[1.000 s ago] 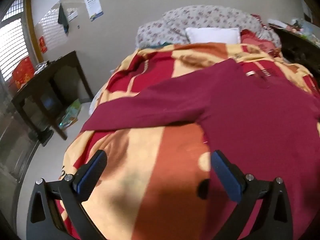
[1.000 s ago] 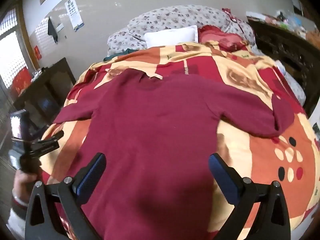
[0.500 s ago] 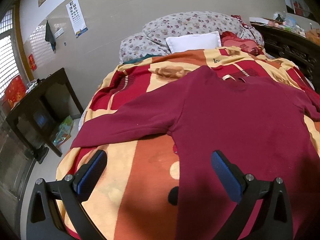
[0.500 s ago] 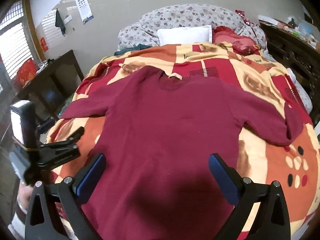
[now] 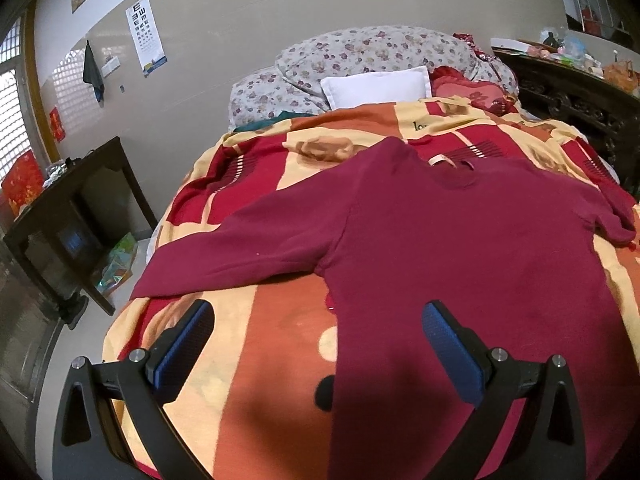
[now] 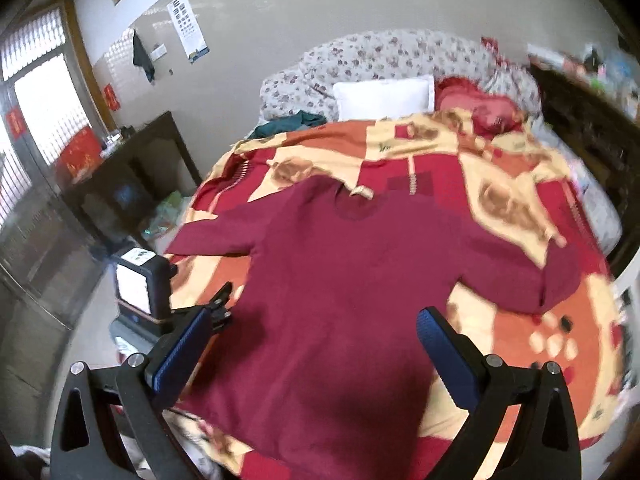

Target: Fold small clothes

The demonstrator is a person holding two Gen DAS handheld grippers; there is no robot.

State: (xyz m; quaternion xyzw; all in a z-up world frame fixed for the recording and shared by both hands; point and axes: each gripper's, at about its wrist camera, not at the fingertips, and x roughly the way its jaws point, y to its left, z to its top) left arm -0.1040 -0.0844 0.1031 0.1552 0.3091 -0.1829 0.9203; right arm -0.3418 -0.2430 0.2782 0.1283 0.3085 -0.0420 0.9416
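Note:
A dark red long-sleeved top (image 5: 460, 248) (image 6: 352, 280) lies spread flat, front down, on a bed with a red, orange and cream blanket (image 5: 280, 344) (image 6: 500, 208). Its collar points toward the pillows and both sleeves stretch out sideways; the right sleeve's cuff is folded back. My left gripper (image 5: 316, 348) hovers open above the top's lower left side and holds nothing. My right gripper (image 6: 308, 348) hangs open above the top's lower half, also empty. The left gripper's body (image 6: 152, 292) shows at the bed's left edge in the right wrist view.
A white pillow (image 5: 376, 86) and flowered pillows (image 5: 360, 52) lie at the head of the bed. A dark wooden desk (image 5: 68, 200) stands to the left, with floor between it and the bed. A dark carved cabinet (image 5: 580, 96) with clutter runs along the right.
Both grippers have pulled back and risen, so more of the bed and the room shows. The top has not moved. The right wrist view is blurred from motion.

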